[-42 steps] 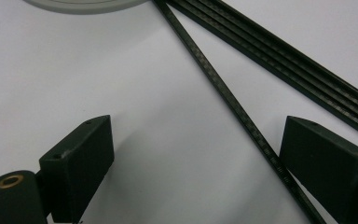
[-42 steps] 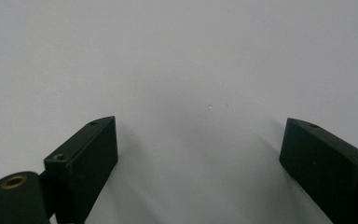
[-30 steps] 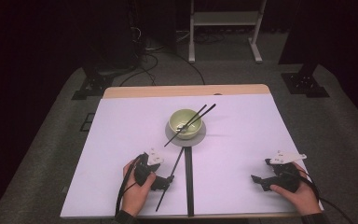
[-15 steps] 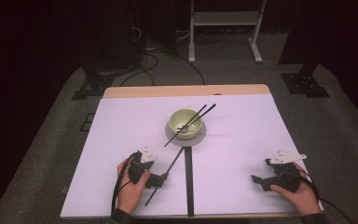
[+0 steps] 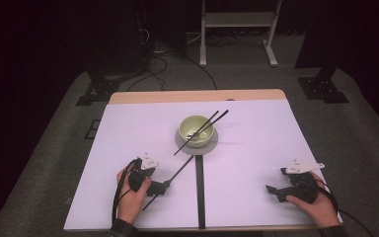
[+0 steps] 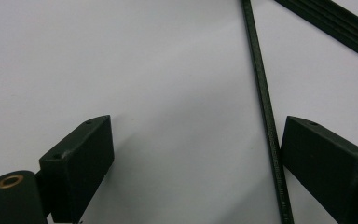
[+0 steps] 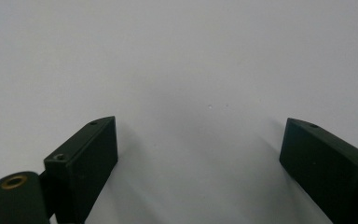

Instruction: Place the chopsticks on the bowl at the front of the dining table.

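Note:
A pale green bowl stands on a grey round mat at the table's middle, with two black chopsticks leaning across its rim. A third black chopstick lies slanted on the white table, running from near the mat toward my left gripper. In the left gripper view, that chopstick lies between the open jaws of my left gripper, close beside the right-hand one. My right gripper rests at the near right; its jaws stand open over bare table.
A black strip runs from the mat to the near edge, just right of the loose chopstick, and crosses the upper right corner of the left gripper view. A wooden band borders the far edge. Dark floor, cables and stands lie beyond.
My left hand has shifted left and slightly nearer the front edge. The loose chopstick now lies stretched out on the table by its jaws. The right hand has stayed still.

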`<act>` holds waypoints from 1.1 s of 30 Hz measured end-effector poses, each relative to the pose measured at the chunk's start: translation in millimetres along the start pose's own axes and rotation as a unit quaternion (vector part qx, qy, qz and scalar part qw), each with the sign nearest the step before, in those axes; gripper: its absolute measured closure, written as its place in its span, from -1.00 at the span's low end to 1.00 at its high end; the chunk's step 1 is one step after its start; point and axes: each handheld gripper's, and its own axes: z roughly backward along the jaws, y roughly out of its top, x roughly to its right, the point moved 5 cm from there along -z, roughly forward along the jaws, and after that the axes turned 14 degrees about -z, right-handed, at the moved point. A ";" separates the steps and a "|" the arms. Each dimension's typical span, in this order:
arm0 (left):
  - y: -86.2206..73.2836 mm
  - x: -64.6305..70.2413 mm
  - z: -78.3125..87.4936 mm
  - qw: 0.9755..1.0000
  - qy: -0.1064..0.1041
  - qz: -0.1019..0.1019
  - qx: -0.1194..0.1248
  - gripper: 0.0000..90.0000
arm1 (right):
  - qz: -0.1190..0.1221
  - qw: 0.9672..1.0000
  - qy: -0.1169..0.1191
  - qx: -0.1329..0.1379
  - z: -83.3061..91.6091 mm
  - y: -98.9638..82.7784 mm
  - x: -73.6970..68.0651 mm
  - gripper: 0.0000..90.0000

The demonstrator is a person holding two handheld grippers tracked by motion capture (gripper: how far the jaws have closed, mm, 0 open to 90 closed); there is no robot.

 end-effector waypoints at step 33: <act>-13.2 -18.5 5.6 1.000 0.007 0.009 0.002 -0.84 | 0.000 1.000 0.000 0.000 0.0 0.0 0.0 -0.78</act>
